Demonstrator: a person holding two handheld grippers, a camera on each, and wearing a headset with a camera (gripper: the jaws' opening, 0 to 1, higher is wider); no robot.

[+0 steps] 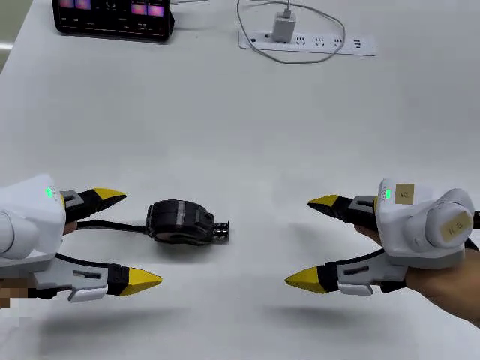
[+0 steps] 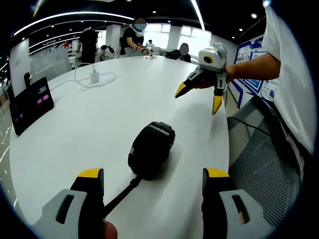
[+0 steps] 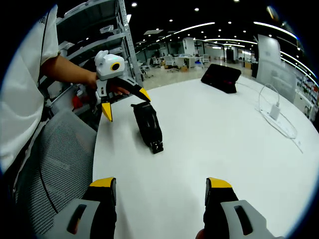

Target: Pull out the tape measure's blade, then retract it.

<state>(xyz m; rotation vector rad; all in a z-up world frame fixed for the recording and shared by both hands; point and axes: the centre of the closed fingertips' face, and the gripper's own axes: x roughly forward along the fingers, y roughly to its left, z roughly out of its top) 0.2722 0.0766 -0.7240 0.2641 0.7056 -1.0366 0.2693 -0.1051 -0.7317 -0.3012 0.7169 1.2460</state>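
A black tape measure (image 1: 180, 222) lies on the white table (image 1: 247, 135), its blade tip (image 1: 221, 229) facing right and a black strap trailing left. My left gripper (image 1: 126, 238) stands open just left of it, yellow-tipped jaws to either side of the strap. In the left gripper view the tape measure (image 2: 151, 149) rests ahead of the open left gripper (image 2: 153, 175). My right gripper (image 1: 311, 240) stands open well to the right, apart from the case. In the right gripper view the tape measure (image 3: 148, 126) lies far ahead of the right gripper (image 3: 161, 184), blade end nearest.
A dark tablet (image 1: 112, 16) stands at the table's far left. A white power strip (image 1: 307, 41) with a plugged charger and looping cable lies at the far middle. A mesh chair (image 2: 269, 149) stands past the table edge. People stand in the background.
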